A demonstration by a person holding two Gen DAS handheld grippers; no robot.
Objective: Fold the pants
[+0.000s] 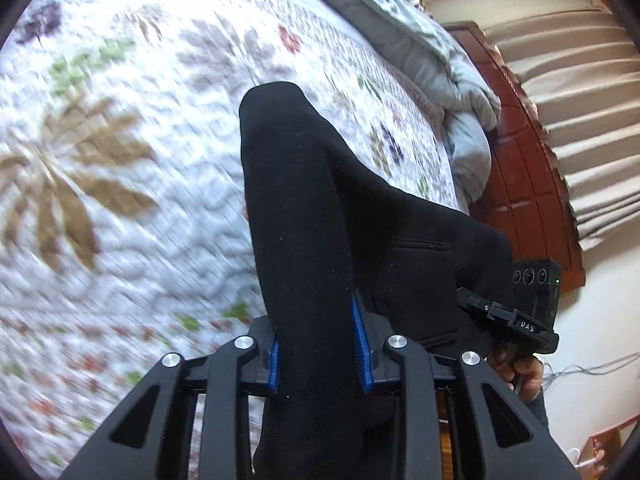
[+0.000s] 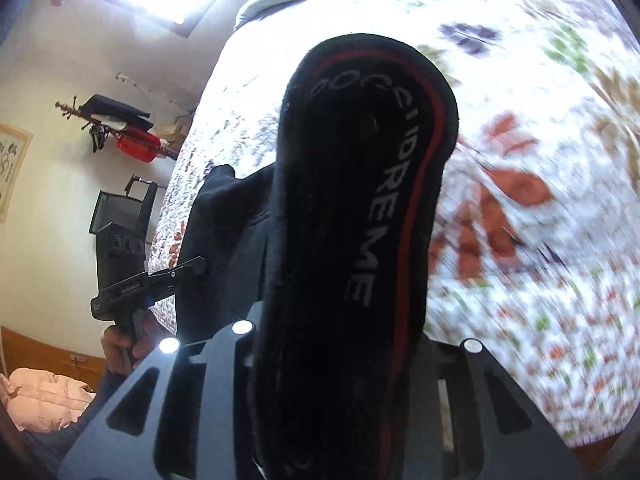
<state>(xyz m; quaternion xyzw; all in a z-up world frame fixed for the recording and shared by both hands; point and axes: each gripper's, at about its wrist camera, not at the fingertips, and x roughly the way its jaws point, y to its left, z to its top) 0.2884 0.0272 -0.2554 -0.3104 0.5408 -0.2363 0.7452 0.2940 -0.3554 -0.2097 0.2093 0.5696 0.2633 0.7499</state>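
Pants (image 1: 320, 208), one pair, black and soft, hang between two handheld grippers above a floral quilt (image 1: 120, 140) that fills the left of the left wrist view. At lower centre of that view the left gripper (image 1: 322, 354) has its blue pads (image 1: 362, 344) pressed into a thick fold of the dark cloth, so it is clamped on the fabric with the jaws held partly apart by its bulk. Further right, a pocket slit shows on the cloth, and at the right edge the other tool appears in a hand, by a wooden headboard (image 1: 528, 168) and one rumpled grey blanket (image 1: 452, 80).

In the right wrist view, the far left shows the left tool against a wall; at centre the waistband (image 2: 380, 184), lettered with a red stripe, runs up from the right gripper (image 2: 340, 360). Its fingertips are hidden under cloth, so I cannot tell how far they stand apart, though it appears to carry the band.

The fabric looks light, limp and thick-knit; it will sag and slide little. Waistband and leg fold seem sound holds.
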